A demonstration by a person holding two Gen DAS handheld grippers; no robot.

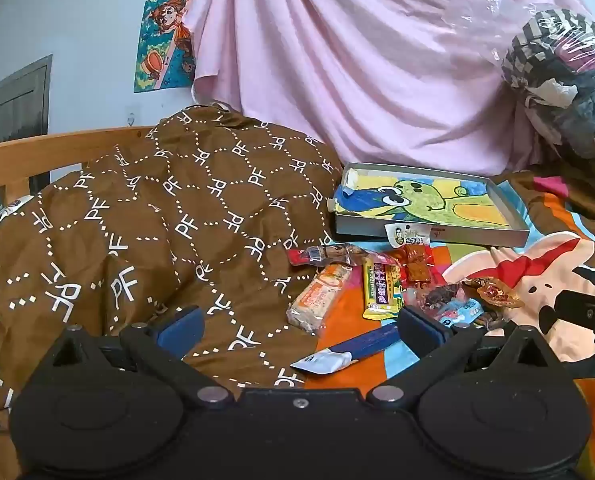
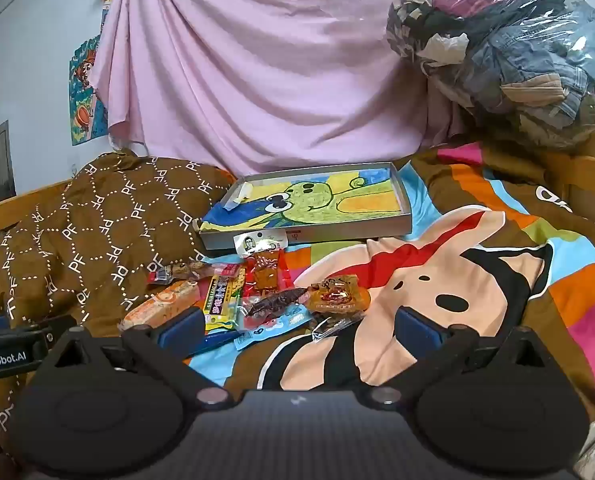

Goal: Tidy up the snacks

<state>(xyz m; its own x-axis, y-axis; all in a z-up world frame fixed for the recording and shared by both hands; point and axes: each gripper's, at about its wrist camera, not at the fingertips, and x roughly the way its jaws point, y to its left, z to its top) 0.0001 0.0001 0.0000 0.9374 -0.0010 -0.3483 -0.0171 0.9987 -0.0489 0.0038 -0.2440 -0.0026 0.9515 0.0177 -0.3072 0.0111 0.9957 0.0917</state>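
Several wrapped snacks lie in a loose pile on the cartoon bedsheet: an orange-and-white cracker pack, a yellow bar, a red packet and an amber packet. Behind the pile sits a shallow grey box lid lined with a green cartoon drawing. My left gripper hovers open just short of the pile, nothing between its blue pads. My right gripper is open too, to the right of the pile, over the sheet.
A brown quilt with white letters is heaped on the left. A pink cloth hangs behind. A clear bag of clothes sits at the back right. Wooden bed rails border the bed.
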